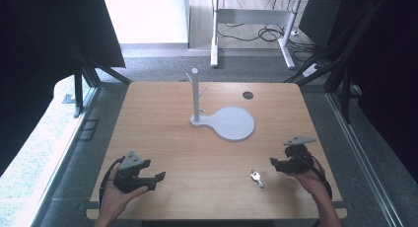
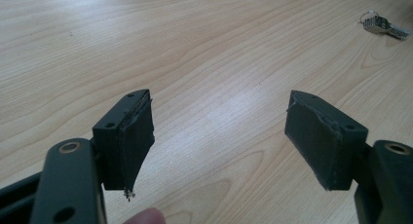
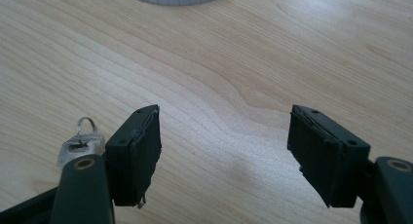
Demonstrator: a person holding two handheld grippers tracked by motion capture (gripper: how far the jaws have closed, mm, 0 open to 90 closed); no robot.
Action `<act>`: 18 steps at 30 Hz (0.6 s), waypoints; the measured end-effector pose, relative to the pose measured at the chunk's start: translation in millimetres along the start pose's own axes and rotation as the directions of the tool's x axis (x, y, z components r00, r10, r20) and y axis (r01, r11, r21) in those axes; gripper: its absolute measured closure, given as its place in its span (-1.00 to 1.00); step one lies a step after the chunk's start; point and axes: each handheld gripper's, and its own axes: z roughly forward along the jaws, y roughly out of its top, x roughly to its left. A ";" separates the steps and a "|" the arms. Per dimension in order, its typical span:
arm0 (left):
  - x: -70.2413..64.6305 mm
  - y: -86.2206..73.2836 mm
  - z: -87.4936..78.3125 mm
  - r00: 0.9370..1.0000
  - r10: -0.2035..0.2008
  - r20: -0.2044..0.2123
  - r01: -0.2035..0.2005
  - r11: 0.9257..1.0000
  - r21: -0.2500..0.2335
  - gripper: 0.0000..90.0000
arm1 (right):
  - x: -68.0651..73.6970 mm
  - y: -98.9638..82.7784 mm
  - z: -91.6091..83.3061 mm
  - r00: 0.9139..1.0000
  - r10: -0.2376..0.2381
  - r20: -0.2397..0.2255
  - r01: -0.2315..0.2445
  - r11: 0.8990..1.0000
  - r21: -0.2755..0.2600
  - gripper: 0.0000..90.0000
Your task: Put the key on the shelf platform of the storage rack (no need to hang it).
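The key (image 1: 257, 177) lay flat near the table's (image 1: 162, 138) front edge, just beside the right tongs (image 1: 277, 163). Both tongs, left (image 1: 154, 180) too, gaped empty. Lying so flat, it could slip from a pinch.

A light wooden table (image 1: 162, 138) with a visible grain carries few things. Near its middle, slightly toward the far side, stands a grey stand (image 1: 195, 96) (an upright post with short pegs) on a flat base that widens to a round disc (image 1: 234, 123) at the right. A dark round hole (image 1: 248, 95) sits in the far right part of the top. A small silver key (image 1: 256, 177) on a ring lies flat near the right front edge.
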 end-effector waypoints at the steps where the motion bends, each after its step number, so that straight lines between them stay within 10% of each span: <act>1: -0.1 -0.1 0.4 1.000 0.000 0.000 0.000 1.000 0.001 -0.42 | 0.7 1.4 -1.1 1.000 -0.005 -0.003 0.005 1.000 0.005 -0.35; 18: 1.2 -0.7 0.7 1.000 -0.005 0.005 0.005 1.000 0.001 -0.42 | 15.6 35.4 -11.4 0.993 -0.095 -0.075 0.103 0.988 0.115 -0.09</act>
